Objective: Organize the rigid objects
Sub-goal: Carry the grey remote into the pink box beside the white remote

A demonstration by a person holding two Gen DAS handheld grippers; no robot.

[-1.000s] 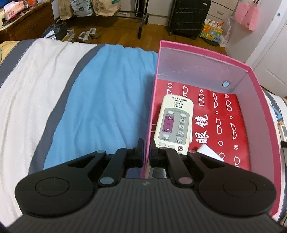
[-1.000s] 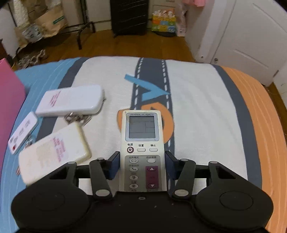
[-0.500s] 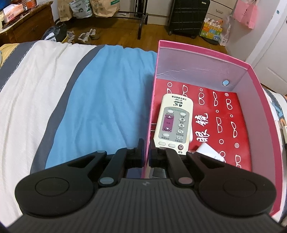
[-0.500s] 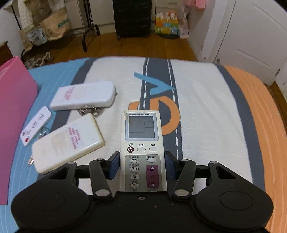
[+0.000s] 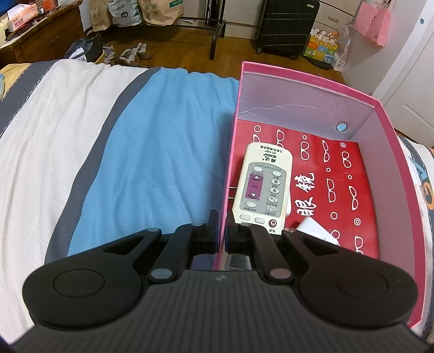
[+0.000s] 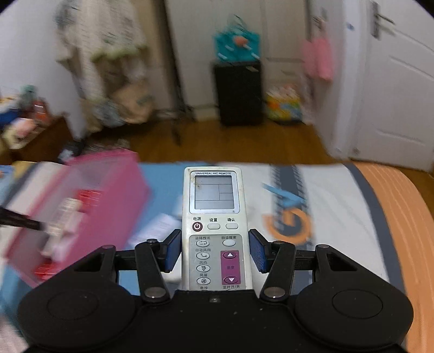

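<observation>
My left gripper (image 5: pixel 222 225) is shut on the left wall of the pink box (image 5: pixel 230 152), which stands on the bed. Inside the box a cream remote (image 5: pixel 262 187) lies on the red printed floor, with a white card (image 5: pixel 317 230) beside it. My right gripper (image 6: pixel 214 248) is shut on a white universal A/C remote (image 6: pixel 214 217) and holds it lifted above the bed. The pink box (image 6: pixel 89 201) shows blurred at the left of the right wrist view, with the cream remote (image 6: pixel 65 220) inside.
The bed cover has blue (image 5: pixel 152 163), white and grey stripes, with an orange band (image 6: pixel 393 217) at the right. Beyond the bed edge are a wooden floor, a black suitcase (image 5: pixel 287 24), bags, shoes and a white door (image 6: pixel 393 95).
My right gripper has lifted the A/C remote off the bed and swung left toward the pink box; the view is now blurred. My left gripper keeps its hold on the box wall.
</observation>
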